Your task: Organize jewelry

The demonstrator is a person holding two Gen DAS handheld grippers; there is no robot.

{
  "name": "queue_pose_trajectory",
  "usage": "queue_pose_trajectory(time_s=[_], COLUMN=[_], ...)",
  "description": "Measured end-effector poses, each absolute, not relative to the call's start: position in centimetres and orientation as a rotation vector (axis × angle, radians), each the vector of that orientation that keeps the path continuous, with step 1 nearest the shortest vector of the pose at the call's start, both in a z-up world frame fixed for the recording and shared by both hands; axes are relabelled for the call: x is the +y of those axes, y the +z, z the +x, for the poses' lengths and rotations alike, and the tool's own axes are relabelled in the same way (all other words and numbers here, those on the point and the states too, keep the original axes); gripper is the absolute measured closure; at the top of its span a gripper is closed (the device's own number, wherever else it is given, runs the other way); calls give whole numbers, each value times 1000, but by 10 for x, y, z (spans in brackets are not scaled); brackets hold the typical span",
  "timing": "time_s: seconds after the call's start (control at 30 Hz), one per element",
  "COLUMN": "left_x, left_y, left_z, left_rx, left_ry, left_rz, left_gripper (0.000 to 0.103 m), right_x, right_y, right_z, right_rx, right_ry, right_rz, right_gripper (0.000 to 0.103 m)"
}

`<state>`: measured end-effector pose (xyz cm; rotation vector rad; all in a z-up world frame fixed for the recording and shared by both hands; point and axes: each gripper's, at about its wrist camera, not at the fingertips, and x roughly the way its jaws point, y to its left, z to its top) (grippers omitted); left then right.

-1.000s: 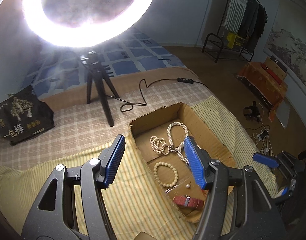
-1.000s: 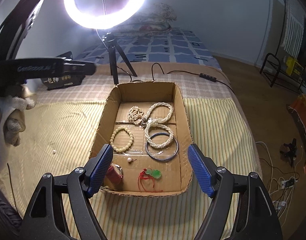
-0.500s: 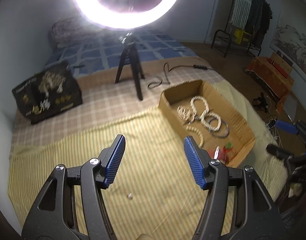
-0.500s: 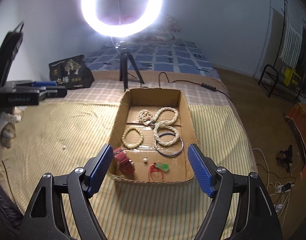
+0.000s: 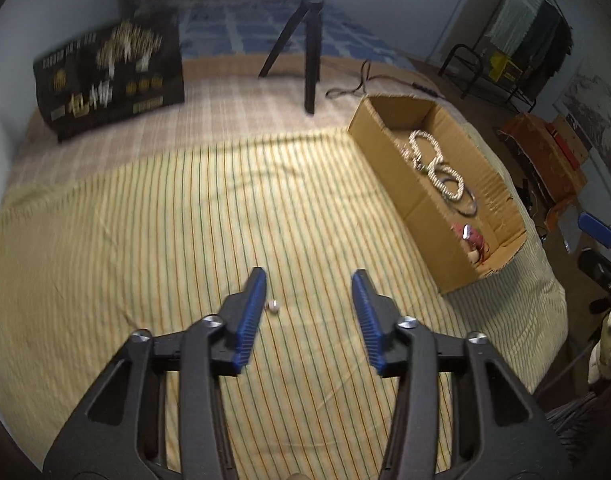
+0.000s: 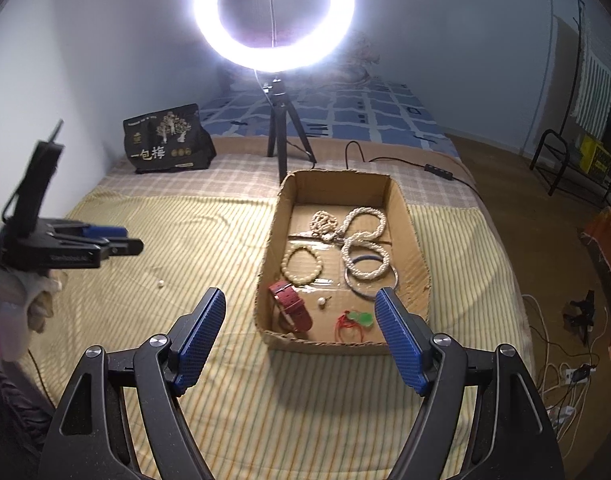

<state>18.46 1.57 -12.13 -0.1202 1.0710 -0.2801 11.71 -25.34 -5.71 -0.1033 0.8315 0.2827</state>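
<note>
A small pearl earring (image 5: 273, 306) lies loose on the yellow striped cloth (image 5: 185, 216), close by the left finger of my left gripper (image 5: 309, 276). That gripper's jaws are closing, and the pads do not touch the pearl. From the right wrist view the same pearl (image 6: 160, 284) sits below the left gripper (image 6: 117, 240). My right gripper (image 6: 301, 300) hangs open and empty over the near end of the cardboard box (image 6: 401, 200). The box holds pearl necklaces (image 6: 365, 236), a bead bracelet (image 6: 303, 266), a bangle (image 6: 371, 282), a red watch strap (image 6: 291, 304), a second pearl earring (image 6: 322, 302) and a green pendant on red cord (image 6: 359, 320).
A ring light on a tripod (image 6: 279, 136) stands behind the box, its cable (image 6: 405, 162) trailing right. A black printed bag (image 6: 167, 140) leans by the wall at back left. The bed's right edge drops to a floor with cables (image 6: 561, 368) and a clothes rack (image 6: 573, 160).
My left gripper swung left away from the box and came down over the loose pearl on the cloth, its jaws narrowing. The right gripper drew back a little from the box.
</note>
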Motion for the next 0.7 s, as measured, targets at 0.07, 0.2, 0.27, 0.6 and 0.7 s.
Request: queue_pose_trajectory(time_s=[0.07, 0.2, 0.27, 0.6, 0.7], left_x=[23, 32, 35, 39, 38], left_y=[-137, -160, -169, -191, -193], left_z=[187, 191, 194, 206, 207], left_rx=[1118, 1187, 1210, 1271, 1277], left_ry=[-273, -273, -266, -214, -199], left_rz=[-174, -265, -304, -360, -341], left_gripper=[74, 83, 83, 83, 83], right_x=[-251, -246, -244, -239, -239], right_y=[-58, -59, -62, -66, -66], right_z=[116, 114, 115, 118, 118], right_rx=[837, 836, 839, 841, 842], right_ry=[286, 286, 288, 287, 289], right_rz=[-95, -109, -114, -125, -119], right_gripper=[26, 26, 26, 26, 26])
